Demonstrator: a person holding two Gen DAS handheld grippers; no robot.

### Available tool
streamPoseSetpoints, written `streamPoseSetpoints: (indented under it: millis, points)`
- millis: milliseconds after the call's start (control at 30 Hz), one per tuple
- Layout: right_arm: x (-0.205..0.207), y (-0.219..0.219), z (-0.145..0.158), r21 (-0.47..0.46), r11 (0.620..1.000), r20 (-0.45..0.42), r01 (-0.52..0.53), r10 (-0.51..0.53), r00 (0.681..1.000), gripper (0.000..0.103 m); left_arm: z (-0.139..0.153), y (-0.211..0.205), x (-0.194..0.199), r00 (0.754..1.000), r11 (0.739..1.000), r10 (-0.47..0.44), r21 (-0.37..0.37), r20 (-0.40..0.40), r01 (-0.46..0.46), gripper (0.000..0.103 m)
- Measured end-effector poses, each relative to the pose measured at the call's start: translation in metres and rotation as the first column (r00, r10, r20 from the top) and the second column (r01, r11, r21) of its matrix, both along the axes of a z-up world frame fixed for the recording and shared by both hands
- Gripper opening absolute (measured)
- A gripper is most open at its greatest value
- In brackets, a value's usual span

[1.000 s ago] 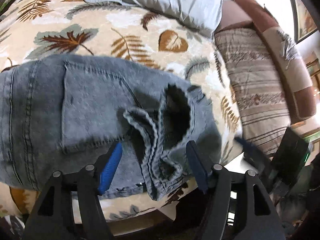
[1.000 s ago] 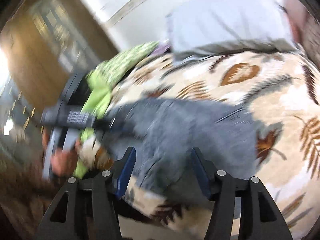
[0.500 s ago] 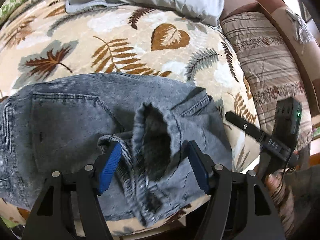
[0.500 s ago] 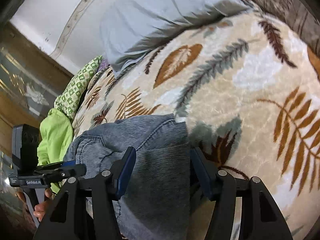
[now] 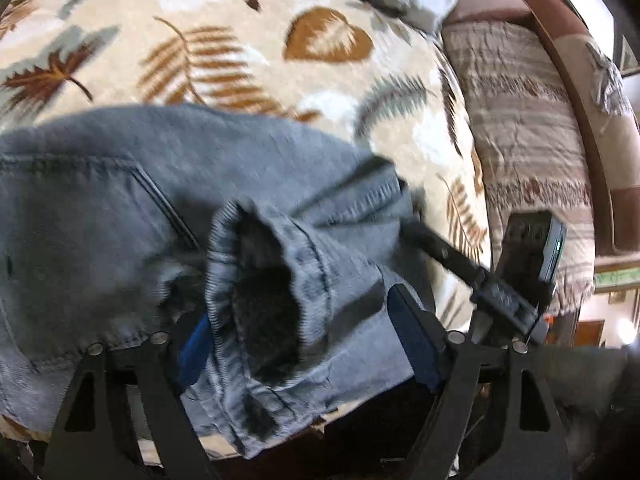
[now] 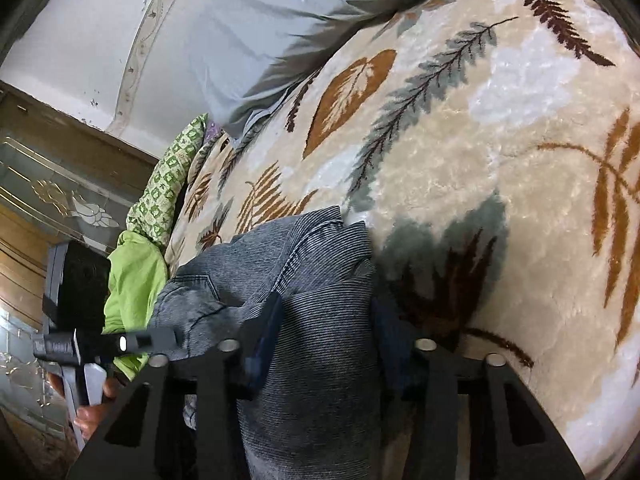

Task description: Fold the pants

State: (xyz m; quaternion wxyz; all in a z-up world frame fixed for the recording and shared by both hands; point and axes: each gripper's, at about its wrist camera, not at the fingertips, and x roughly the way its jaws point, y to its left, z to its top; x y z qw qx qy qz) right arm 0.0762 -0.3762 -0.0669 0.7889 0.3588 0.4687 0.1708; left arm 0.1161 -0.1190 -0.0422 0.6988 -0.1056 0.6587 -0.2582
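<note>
Pants: the grey denim pants (image 5: 120, 216) lie on the leaf-print blanket (image 5: 224, 52), bunched between your tools.
Left tool: your left tool (image 5: 304, 340) stands wide, a rumpled cuff between its fingers, not pinched.
Right tool: your right tool (image 6: 324, 332) stands wide astride a folded edge.
Handling: likely heavy, limp, grippy; take doubled hems or waistband.
Around: pillow (image 6: 280, 28) ahead, green cloth (image 6: 136, 276) left of your right tool; neither blocks you.

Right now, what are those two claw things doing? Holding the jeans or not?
Left gripper: open, its fingers either side of a bunched fold of the grey jeans, not clamped.
Right gripper: open, straddling the jeans' edge.
</note>
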Motion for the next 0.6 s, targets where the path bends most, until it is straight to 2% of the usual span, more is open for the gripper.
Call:
streamPoseSetpoints:
  millis: [33,67,167,233,267,333,400,433,533,600]
  points:
    - [0.000,0.000,0.001,-0.007,1.000,0.005,-0.002,0.002,1.000,0.026,-0.002,-0.002,-0.005,1.000,1.000,-0.016,0.006,0.000,0.016,0.040]
    - [-0.001,0.000,0.003,-0.028,1.000,0.009,-0.005,0.005,1.000,0.017,-0.003,-0.003,-0.008,1.000,0.999,-0.025,0.021,-0.002,0.025,0.006]
    - [0.000,0.006,0.011,-0.089,0.996,0.032,-0.030,0.033,0.999,0.010,0.000,0.006,-0.013,1.000,0.999,0.014,0.044,0.015,-0.014,0.003]
    - [0.000,0.011,0.031,-0.120,0.992,0.089,-0.035,0.046,0.995,0.009,0.025,0.013,-0.012,0.994,0.999,0.039,0.026,0.100,-0.042,0.003]
    - [0.000,0.015,0.049,-0.136,0.990,0.146,-0.033,0.053,0.988,0.009,0.040,0.016,-0.012,0.986,0.999,0.046,0.017,0.159,-0.049,0.003]
    - [0.003,0.022,0.067,-0.189,0.981,0.194,-0.038,0.075,0.978,0.009,0.057,0.020,-0.009,0.970,0.998,0.046,0.025,0.240,-0.054,0.003]
    - [0.010,0.032,0.068,-0.258,0.965,0.188,-0.049,0.100,0.977,0.009,0.050,0.020,-0.003,0.976,0.998,0.041,0.045,0.215,-0.052,0.003]
    - [0.014,0.036,0.062,-0.278,0.959,0.172,-0.057,0.108,0.979,0.009,0.039,0.022,-0.001,0.983,0.997,0.047,0.055,0.176,-0.057,0.003]
    - [0.016,0.040,0.046,-0.300,0.952,0.143,-0.059,0.106,0.984,0.009,0.007,0.023,-0.004,0.996,0.997,0.070,0.036,0.054,-0.072,0.004]
    - [0.014,0.038,0.038,-0.304,0.951,0.132,-0.058,0.102,0.986,0.009,-0.006,0.020,-0.009,0.997,0.997,0.071,0.040,0.019,-0.072,0.005]
